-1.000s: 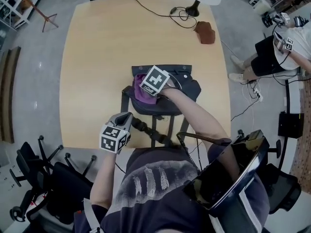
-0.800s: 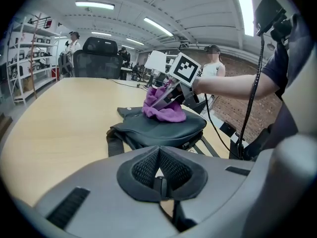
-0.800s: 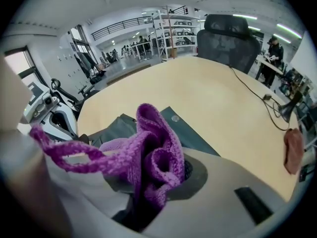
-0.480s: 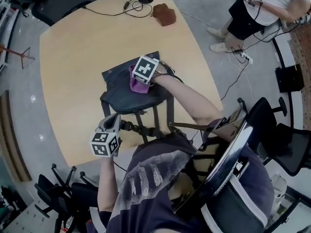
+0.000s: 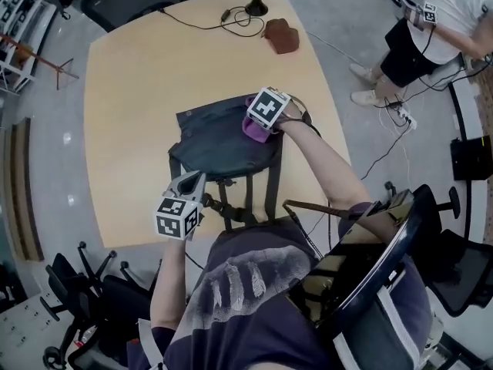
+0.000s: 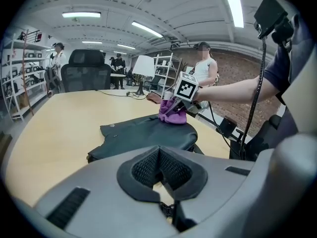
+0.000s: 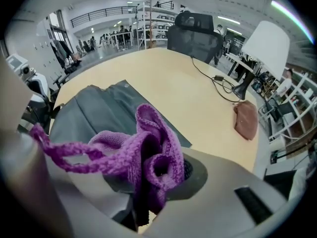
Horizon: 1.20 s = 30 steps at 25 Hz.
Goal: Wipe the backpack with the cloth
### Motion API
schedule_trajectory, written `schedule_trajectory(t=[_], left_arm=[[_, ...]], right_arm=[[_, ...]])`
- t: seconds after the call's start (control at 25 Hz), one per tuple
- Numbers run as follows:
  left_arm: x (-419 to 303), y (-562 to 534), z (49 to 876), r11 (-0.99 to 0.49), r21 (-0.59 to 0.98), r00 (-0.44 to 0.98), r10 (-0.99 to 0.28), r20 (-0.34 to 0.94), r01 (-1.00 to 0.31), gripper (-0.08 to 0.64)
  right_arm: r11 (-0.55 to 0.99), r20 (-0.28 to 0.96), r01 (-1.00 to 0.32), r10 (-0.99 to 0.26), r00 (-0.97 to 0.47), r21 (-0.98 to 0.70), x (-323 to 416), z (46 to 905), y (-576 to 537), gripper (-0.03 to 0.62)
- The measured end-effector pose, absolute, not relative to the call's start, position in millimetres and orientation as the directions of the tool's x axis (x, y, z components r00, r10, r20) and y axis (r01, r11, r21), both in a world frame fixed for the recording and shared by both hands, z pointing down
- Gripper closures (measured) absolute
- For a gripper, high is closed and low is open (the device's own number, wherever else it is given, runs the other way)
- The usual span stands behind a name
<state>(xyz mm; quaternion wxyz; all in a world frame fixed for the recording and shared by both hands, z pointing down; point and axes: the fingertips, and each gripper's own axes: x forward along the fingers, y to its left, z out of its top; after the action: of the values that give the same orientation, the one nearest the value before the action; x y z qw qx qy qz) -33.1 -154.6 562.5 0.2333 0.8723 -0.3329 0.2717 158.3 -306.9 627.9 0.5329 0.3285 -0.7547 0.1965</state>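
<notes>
Both grippers closed: R gripper [image 7: 146, 202] on purple cloth [image 7: 153, 148] atop backpack [image 5: 219, 141], L gripper [image 6: 161, 182] empty; brown pouch [image 5: 281, 35], lamp [image 5: 256, 8] beyond.

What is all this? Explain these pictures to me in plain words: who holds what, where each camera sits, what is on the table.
There is no robot here. A person holds a hand tool with a two-jaw claw in each hand. The head view comes from a camera on the person's head, looking down. The other two views come from cameras riding on each tool.

On the wooden table a dark backpack lies flat, its straps toward the person. Farther off are a brown pouch and a lamp base with its cable.

The right claw is shut on a purple cloth and rests it on the backpack's far right corner. The left claw is shut, holds nothing, and sits near the straps.
</notes>
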Motion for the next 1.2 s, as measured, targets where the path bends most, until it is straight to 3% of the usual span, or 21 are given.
schedule_trajectory(t=[0.16, 0.32, 0.44, 0.64, 0.8, 1.2], left_arm=[[-31.1, -146.9, 565.9, -0.65, 0.23, 0.619, -0.466, 0.632, -0.724, 0.554], [-32.9, -146.2, 568.8, -0.638, 0.24, 0.619, -0.473, 0.627, -0.732, 0.554], [-36.0, -147.2, 571.0, -0.629, 0.248, 0.619, -0.479, 0.623, -0.737, 0.554], [-40.4, -146.3, 566.5, -0.632, 0.248, 0.625, -0.487, 0.609, -0.734, 0.554], [-60.0, -145.4, 567.5, -0.597, 0.281, 0.626, -0.511, 0.59, -0.752, 0.554], [-103.3, -146.2, 571.8, -0.549, 0.342, 0.636, -0.536, 0.555, -0.762, 0.554]], right_arm=[[0.681, 0.922, -0.693, -0.382, -0.062, 0.236, 217.8, 607.8, -314.0, 0.492], [0.582, 0.834, -0.72, -0.552, -0.008, 0.378, 251.3, 562.6, -320.1, 0.492], [0.563, 0.806, -0.708, -0.592, 0.015, 0.426, 246.0, 562.6, -311.6, 0.492], [0.632, 0.855, -0.701, -0.515, -0.061, 0.33, 188.9, 608.1, -279.0, 0.492], [0.661, 0.856, -0.691, -0.504, -0.12, 0.292, 137.4, 607.5, -264.5, 0.492], [0.805, 0.883, -0.588, -0.326, -0.337, 0.073, -8.0, 605.3, -218.4, 0.492]])
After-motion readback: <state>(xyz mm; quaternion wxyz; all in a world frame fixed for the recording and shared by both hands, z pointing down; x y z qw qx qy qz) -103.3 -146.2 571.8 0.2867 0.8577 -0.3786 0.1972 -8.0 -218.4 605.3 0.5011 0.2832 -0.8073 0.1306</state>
